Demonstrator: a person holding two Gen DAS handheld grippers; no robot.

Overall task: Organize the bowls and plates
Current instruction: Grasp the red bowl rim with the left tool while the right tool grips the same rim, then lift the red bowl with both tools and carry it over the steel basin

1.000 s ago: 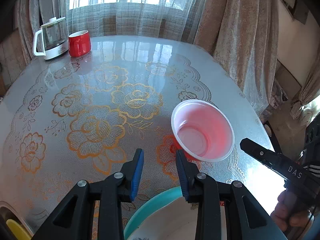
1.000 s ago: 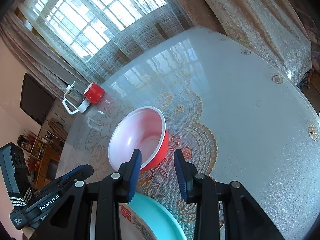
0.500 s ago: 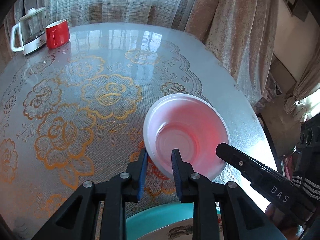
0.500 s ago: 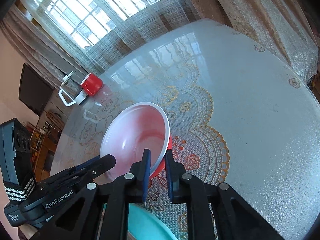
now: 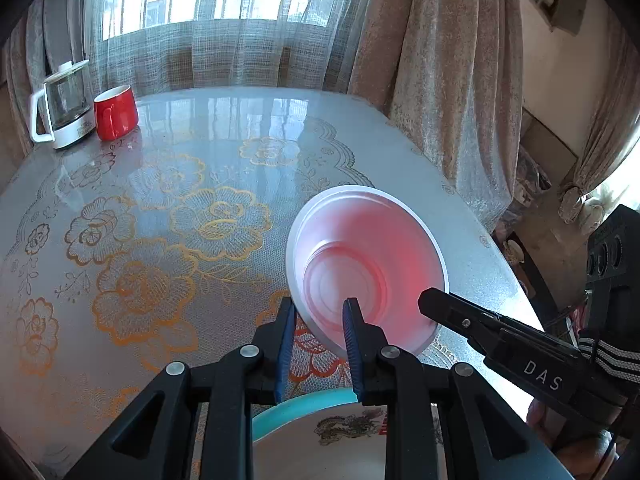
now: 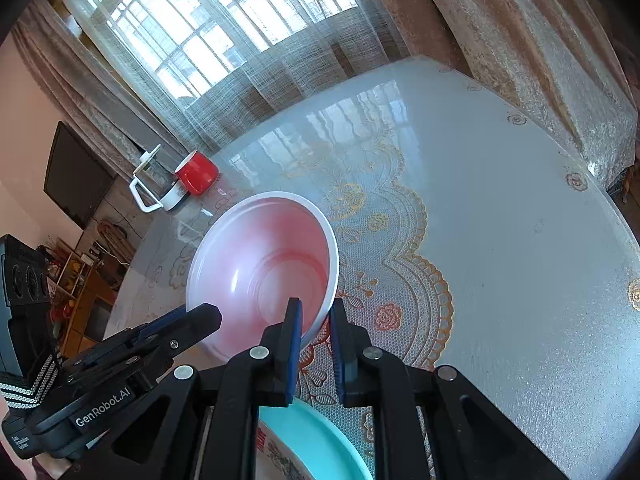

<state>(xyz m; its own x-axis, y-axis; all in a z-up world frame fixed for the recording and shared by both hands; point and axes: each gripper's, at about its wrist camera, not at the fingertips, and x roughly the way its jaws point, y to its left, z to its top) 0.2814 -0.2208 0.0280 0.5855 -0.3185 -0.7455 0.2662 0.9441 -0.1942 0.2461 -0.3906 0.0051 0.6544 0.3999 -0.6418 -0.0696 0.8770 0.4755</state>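
Both the left gripper (image 5: 319,320) and the right gripper (image 6: 314,320) pinched the rim of the red plastic bowl (image 5: 366,266), which looked tipped up, maybe off the table (image 5: 224,140).

A round table (image 5: 248,128) under a glossy flower-patterned cover (image 5: 132,276). At its far left stand a kettle (image 5: 64,108) and red mug (image 5: 116,112), touching. A teal-rimmed plate (image 5: 304,412) lies at the near edge.
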